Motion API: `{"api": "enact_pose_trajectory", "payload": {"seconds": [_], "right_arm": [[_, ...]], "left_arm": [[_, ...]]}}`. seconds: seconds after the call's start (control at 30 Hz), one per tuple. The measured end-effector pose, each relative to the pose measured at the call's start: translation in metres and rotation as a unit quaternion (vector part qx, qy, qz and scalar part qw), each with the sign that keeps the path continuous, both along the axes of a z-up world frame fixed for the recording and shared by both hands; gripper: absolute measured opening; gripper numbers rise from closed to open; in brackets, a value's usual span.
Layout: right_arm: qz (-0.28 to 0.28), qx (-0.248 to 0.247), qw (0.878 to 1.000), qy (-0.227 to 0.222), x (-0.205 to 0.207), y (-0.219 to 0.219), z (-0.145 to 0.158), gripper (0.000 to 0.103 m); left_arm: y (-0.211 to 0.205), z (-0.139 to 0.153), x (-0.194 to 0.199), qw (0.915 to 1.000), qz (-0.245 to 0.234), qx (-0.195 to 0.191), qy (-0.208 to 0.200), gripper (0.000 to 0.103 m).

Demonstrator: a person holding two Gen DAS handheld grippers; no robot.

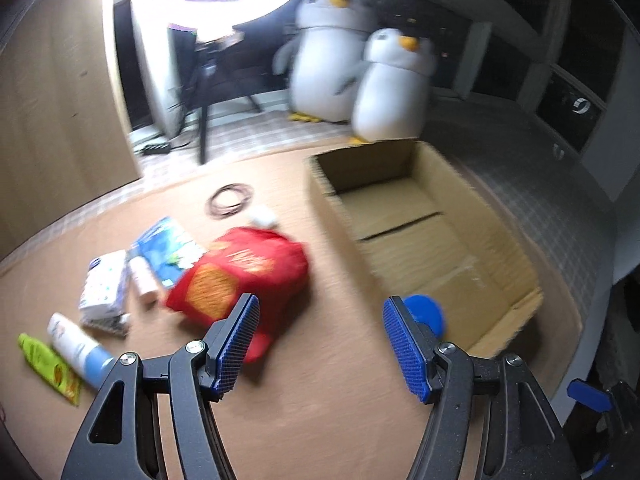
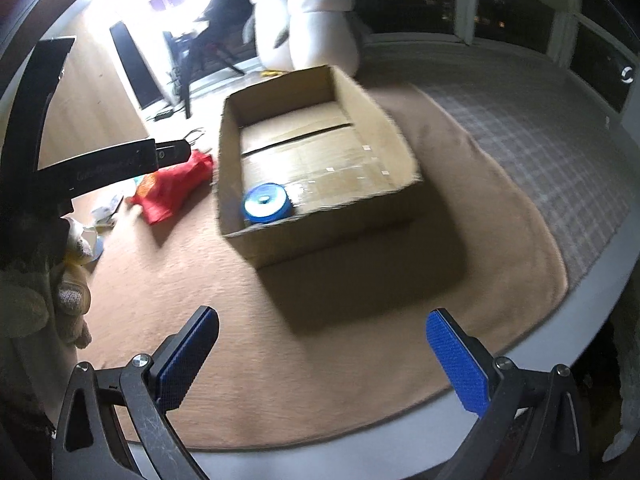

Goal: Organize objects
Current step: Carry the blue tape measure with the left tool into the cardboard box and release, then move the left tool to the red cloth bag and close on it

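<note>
Left wrist view: left tool (image 1: 320, 344) hangs open and empty, right tool (image 2: 322, 354) too. Blue tin (image 2: 267, 203) already sits in the cardboard box (image 2: 394, 136); red snack bag (image 1: 240, 276) lies beside it. Squeeze that bag hard and the crackers probably get crushed.

Two plush penguins (image 2: 304, 24) beside a tripod (image 1: 204, 92).
</note>
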State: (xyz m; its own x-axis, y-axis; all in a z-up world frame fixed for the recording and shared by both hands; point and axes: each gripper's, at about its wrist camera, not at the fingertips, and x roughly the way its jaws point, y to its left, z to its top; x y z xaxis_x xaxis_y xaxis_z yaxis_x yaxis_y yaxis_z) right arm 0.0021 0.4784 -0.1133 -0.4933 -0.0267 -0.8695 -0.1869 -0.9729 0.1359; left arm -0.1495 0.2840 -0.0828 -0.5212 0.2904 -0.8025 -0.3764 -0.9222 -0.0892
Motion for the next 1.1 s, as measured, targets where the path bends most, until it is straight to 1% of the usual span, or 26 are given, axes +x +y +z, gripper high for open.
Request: {"api": "enact_pose_trajectory", "payload": {"seconds": [0.1,0.2,0.37,0.47,0.57,0.7,0.8,0.93,0.97,1.03,1.1], "right_arm": [[0.016,-0.003,1.000,0.000,-0.006,-0.014,0.001,0.103],[0.033,-0.001,0.999,0.003,-0.013,-0.030,0.003,0.103],[0.050,0.000,0.999,0.003,-0.021,-0.049,0.003,0.102],[0.057,0.001,0.998,0.003,-0.026,-0.060,0.003,0.102],[0.059,0.003,0.998,0.004,-0.027,-0.063,0.004,0.102],[0.056,0.005,0.998,0.002,-0.027,-0.064,0.005,0.102],[0.051,0.008,0.999,-0.001,-0.026,-0.062,0.004,0.102],[0.037,0.012,0.999,-0.006,-0.021,-0.053,0.004,0.102],[0.034,0.014,0.999,-0.007,-0.020,-0.051,0.004,0.102],[0.026,0.016,0.999,-0.008,-0.018,-0.045,0.004,0.102],[0.020,0.017,1.000,-0.010,-0.017,-0.040,0.003,0.102]], "left_arm": [[-0.030,-0.001,-0.010,0.9995,0.030,-0.004,-0.006,0.068],[-0.056,-0.003,-0.022,0.9987,0.049,-0.008,-0.012,0.068],[-0.085,-0.005,-0.046,0.9969,0.074,-0.006,-0.027,0.068],[-0.092,-0.009,-0.067,0.9959,0.077,0.001,-0.048,0.068],[-0.086,-0.011,-0.085,0.9961,0.071,-0.006,-0.053,0.068],[-0.071,-0.017,-0.109,0.9960,0.064,-0.004,-0.063,0.068],[-0.056,-0.027,-0.124,0.9959,0.054,-0.001,-0.072,0.068],[-0.037,-0.046,-0.139,0.9954,0.050,-0.014,-0.081,0.068],[-0.033,-0.050,-0.142,0.9952,0.049,-0.017,-0.083,0.067],[-0.026,-0.059,-0.147,0.9947,0.044,-0.027,-0.089,0.061],[-0.020,-0.068,-0.151,0.9938,0.034,-0.037,-0.099,0.051]]}}
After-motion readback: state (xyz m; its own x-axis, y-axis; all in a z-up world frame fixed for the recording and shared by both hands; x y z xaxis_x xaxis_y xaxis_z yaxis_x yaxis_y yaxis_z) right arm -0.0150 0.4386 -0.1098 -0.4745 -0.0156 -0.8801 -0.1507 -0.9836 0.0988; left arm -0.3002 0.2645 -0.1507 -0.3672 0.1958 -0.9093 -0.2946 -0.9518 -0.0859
